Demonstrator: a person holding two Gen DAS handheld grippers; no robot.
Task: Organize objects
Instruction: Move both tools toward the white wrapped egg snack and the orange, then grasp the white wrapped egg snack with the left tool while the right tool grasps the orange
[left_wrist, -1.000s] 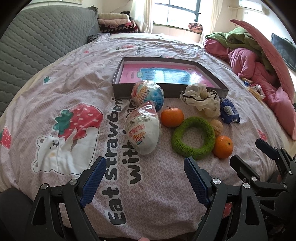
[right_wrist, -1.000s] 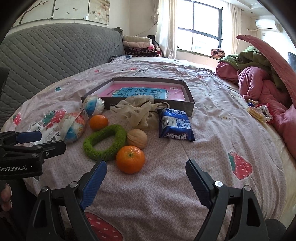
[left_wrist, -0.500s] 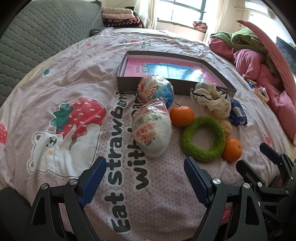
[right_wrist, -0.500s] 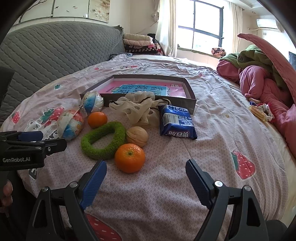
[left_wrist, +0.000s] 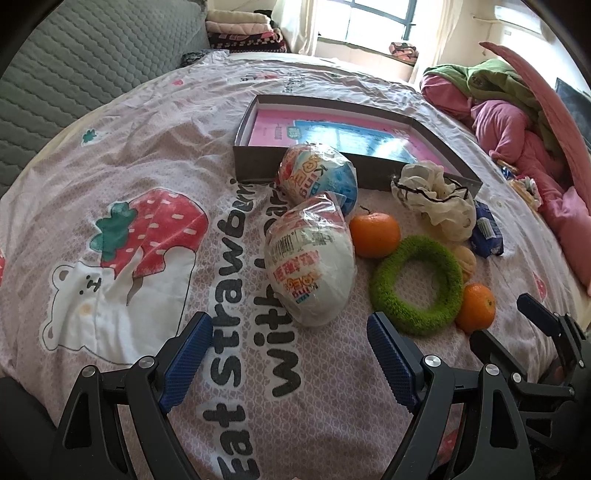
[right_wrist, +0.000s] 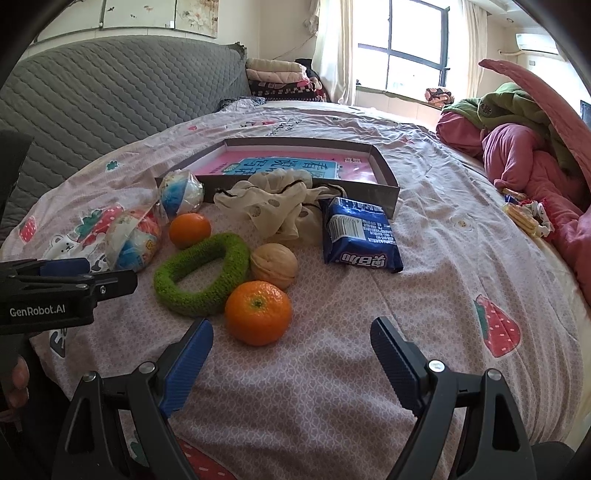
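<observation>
On the bed lies a shallow grey box (left_wrist: 255, 162) (right_wrist: 388, 192) with a pink and blue base. In front of it are two wrapped egg-shaped toys (left_wrist: 312, 266) (left_wrist: 317, 177), two oranges (left_wrist: 375, 230) (right_wrist: 258, 312), a green fuzzy ring (left_wrist: 417, 288) (right_wrist: 201, 275), a walnut (right_wrist: 274, 265), a cream cloth pouch (right_wrist: 280, 206) and a blue snack packet (right_wrist: 360, 236). My left gripper (left_wrist: 286, 362) is open just short of the nearer egg toy. My right gripper (right_wrist: 291, 363) is open just short of the near orange. Neither holds anything.
A grey quilted headboard (right_wrist: 92, 99) runs along the left. Pink and green bedding (right_wrist: 524, 147) is piled at the right, with small wrappers (right_wrist: 528, 216) beside it. Folded blankets (right_wrist: 277, 77) sit near the window. The other gripper shows at each view's edge.
Both grippers have moved forward toward the objects; the egg toy and the near orange now sit closer to the open jaws. No object has shifted.
</observation>
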